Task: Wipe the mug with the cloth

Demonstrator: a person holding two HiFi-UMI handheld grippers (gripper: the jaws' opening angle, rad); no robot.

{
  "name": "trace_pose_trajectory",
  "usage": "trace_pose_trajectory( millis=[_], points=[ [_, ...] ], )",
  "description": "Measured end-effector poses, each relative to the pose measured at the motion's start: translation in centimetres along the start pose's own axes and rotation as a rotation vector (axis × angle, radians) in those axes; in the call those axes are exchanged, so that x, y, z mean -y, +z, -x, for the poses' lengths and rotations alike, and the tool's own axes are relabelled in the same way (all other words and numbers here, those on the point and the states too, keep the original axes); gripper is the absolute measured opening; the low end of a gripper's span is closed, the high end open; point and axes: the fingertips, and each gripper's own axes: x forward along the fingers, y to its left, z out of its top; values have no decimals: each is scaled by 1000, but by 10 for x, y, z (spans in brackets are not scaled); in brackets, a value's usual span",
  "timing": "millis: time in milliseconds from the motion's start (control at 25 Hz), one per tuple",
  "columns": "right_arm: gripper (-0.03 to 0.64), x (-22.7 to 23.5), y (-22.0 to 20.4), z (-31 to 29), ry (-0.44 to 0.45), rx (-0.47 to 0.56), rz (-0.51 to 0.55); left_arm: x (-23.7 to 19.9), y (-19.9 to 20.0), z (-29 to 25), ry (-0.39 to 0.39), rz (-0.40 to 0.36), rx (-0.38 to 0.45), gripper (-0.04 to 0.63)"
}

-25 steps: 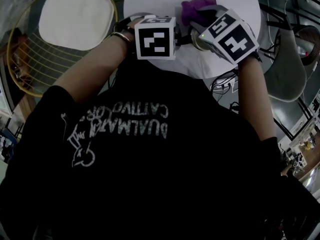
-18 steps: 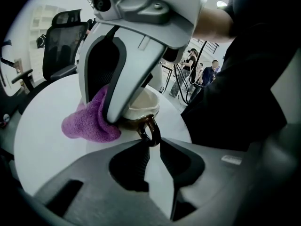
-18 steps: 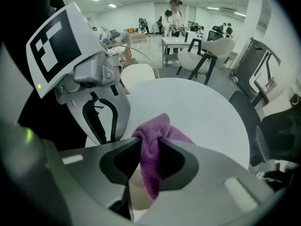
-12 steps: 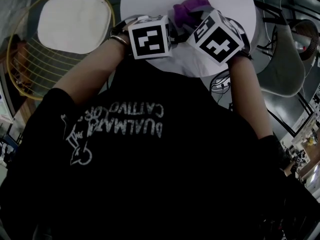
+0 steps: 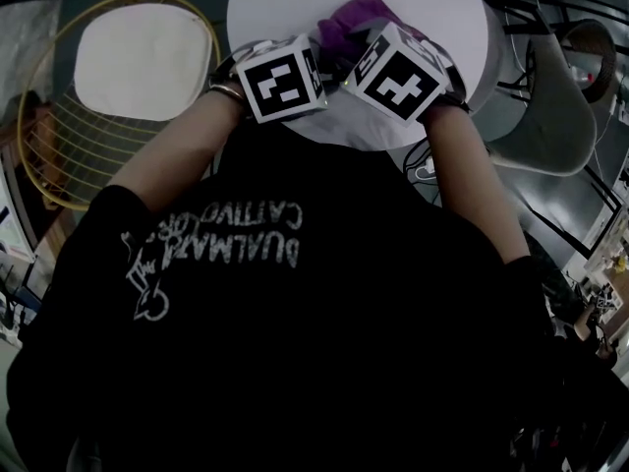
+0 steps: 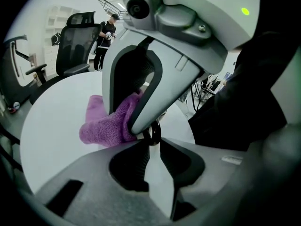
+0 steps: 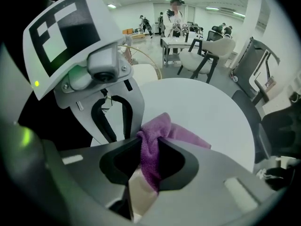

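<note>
A: Quick check: what's yr left claw (image 6: 152,143) on?
B: Clenched. Jaws nipped on a small dark ring at the tips. I read that as the mug (image 6: 151,134), handle or rim, can't tell which. Rest of the mug is hidden under yr claws in every view.
A: And yr right claw (image 7: 149,142)?
B: Grasping the cloth (image 5: 352,16). Purple wad runs top to bottom thru the jaws in the right gripper view, w/ a loose tail spreading right onto the tabletop (image 5: 432,8).
A: Cloth vs mug?
B: Left gripper view, frame centre: wad sits just left of and a bit above the ring, w/ yr right claw's pale finger btwn them, touching or nearly. Head view: cloth shows upper centre, above and btwn the two marker cubes, claws side by side.
A: So what does the next move turn on?
B: My guess: cloth lies off to the ring's left, so yr right claw, the one carrying it, has to bring the wad across onto the mug while yr left keeps the grip. Cloth-on-mug contact isn't visible, so can't say how far the wipe has got.
</note>
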Motion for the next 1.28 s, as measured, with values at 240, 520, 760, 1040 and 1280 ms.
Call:
trace_pose_trajectory(
  millis=[240, 520, 760, 1040, 1280],
  points=[
    [97, -3, -3, 2, -18, -9, -22, -1, 3, 0, 47, 26, 19, 74],
    [97, -9, -1, 2, -18, -10, -62, -3, 0, 3, 58, 32, 26, 74],
    [97, -10, -2, 4, -20, 10, -91, -3, 1, 2, 57, 39, 26, 74],
    [98, -10, -2, 6, -21, 50, -131, -2, 2, 3, 63, 54, 51, 74],
    [98, -6, 2, 3, -14, 71, -136, -7, 1, 5, 90, 59, 53, 72]
  ],
)
